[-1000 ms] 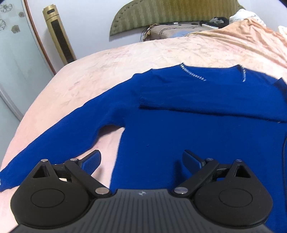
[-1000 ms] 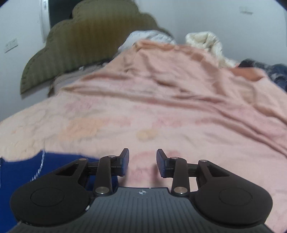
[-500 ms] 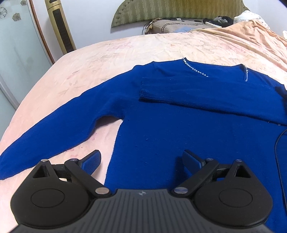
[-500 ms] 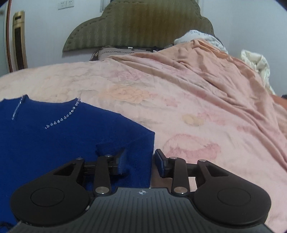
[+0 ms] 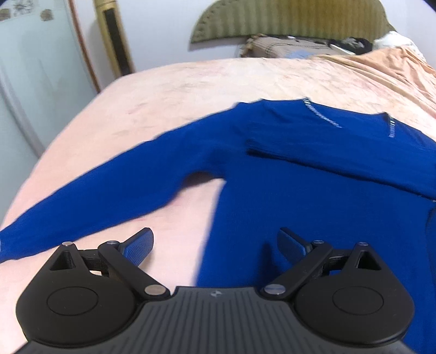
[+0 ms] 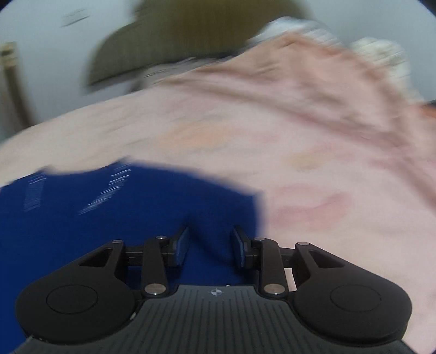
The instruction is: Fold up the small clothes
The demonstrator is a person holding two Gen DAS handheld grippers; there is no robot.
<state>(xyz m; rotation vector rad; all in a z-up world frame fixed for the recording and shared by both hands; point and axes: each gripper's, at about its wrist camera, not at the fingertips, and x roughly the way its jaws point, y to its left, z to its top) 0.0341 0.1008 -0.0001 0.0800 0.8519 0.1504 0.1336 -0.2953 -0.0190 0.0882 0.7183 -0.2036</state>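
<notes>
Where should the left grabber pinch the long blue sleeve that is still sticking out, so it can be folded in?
Probably near the cuff end of the outstretched sleeve, coming down from above. It lies flat and straight on the pink bedspread, so lifting its far end lets it swing across the sweater. The left gripper is open.

A pale pink patterned bedspread [image 5: 190, 89] fills the middle; an olive padded headboard [image 5: 286, 21] at twelve o'clock, a gold tower appliance [image 5: 113, 38] at eleven.
</notes>
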